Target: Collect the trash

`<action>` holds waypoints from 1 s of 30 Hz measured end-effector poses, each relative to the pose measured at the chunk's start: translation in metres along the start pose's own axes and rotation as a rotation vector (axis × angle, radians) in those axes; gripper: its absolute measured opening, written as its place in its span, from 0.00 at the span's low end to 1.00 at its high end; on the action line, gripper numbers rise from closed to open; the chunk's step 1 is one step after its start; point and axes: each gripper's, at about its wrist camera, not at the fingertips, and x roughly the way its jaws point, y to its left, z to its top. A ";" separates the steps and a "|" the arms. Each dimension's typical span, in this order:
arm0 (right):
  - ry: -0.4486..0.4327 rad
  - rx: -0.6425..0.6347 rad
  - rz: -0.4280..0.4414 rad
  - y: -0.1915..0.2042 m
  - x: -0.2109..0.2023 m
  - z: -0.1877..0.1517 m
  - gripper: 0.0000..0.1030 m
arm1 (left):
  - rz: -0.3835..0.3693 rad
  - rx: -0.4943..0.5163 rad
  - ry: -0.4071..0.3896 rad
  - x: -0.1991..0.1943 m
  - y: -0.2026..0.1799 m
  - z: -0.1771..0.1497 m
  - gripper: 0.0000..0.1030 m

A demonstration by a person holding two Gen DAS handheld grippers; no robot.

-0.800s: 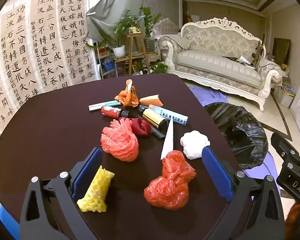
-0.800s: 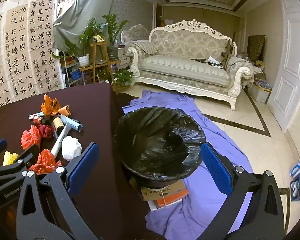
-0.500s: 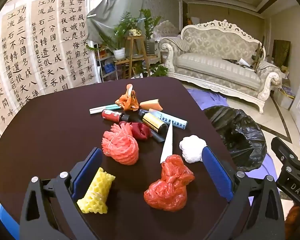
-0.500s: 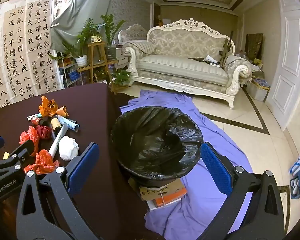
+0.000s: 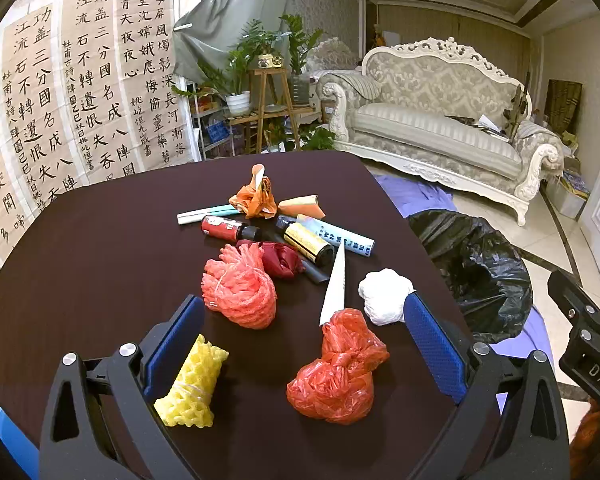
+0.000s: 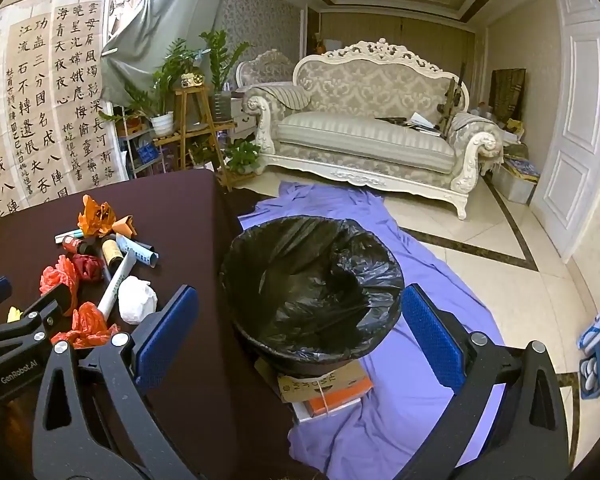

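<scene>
Left wrist: yellow foam net [image 5: 192, 384] (upright, leaning right)

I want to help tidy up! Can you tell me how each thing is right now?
left gripper: open, holding nothing
right gripper: open, holding nothing
trash bin: lined with a black bag, looks empty
red plastic bag: knotted shut, on table
yellow foam net: lying on table
white paper wad: crumpled
</scene>
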 end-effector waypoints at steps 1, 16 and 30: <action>0.001 0.001 -0.001 -0.001 0.000 0.001 0.96 | -0.001 -0.001 0.001 0.000 0.000 0.000 0.94; 0.001 0.003 -0.002 -0.001 0.000 0.000 0.96 | 0.001 0.001 0.006 0.004 -0.001 -0.002 0.94; 0.005 0.002 -0.002 -0.002 0.001 0.001 0.96 | -0.001 0.003 0.013 0.011 -0.004 -0.007 0.94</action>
